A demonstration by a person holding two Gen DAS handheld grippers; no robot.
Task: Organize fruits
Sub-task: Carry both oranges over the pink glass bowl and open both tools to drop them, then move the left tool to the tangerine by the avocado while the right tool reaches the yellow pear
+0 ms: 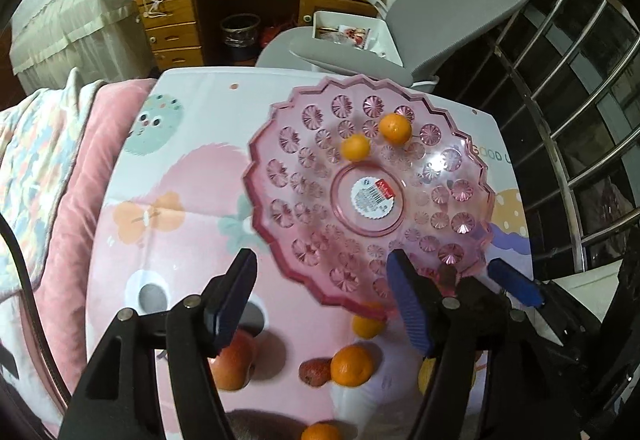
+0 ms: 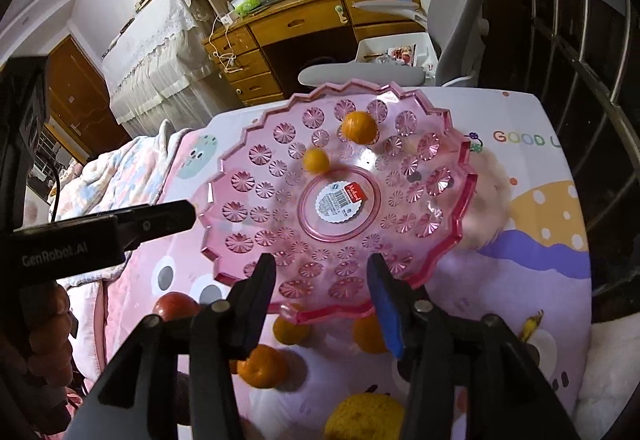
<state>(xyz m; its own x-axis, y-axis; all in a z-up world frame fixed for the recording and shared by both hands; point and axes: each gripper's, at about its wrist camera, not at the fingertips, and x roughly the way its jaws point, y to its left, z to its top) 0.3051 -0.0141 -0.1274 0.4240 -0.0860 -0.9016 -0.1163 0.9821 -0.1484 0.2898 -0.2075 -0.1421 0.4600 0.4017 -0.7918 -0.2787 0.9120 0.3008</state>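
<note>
A pink scalloped plastic plate [image 1: 280,224] [image 2: 248,240] lies on the patterned table cover and holds two oranges [image 1: 395,128] [image 1: 355,148], also in the right wrist view [image 2: 359,127] [image 2: 316,160]. More fruit lies on the cover in front of the plate: oranges [image 1: 352,365] [image 2: 262,366], a red apple [image 1: 232,364] [image 2: 176,306], a small red fruit [image 1: 315,372] and a yellow fruit [image 2: 364,418]. My left gripper [image 1: 324,304] is open and empty over the plate's near rim. My right gripper [image 2: 324,300] is open and empty, just right of the left one.
A pink quilt [image 1: 80,168] lies left of the cover. A grey office chair [image 1: 440,8] and wooden desk [image 1: 248,0] stand behind the table. A metal railing [image 1: 580,100] runs on the right. The cover's right edge [image 2: 588,240] is near.
</note>
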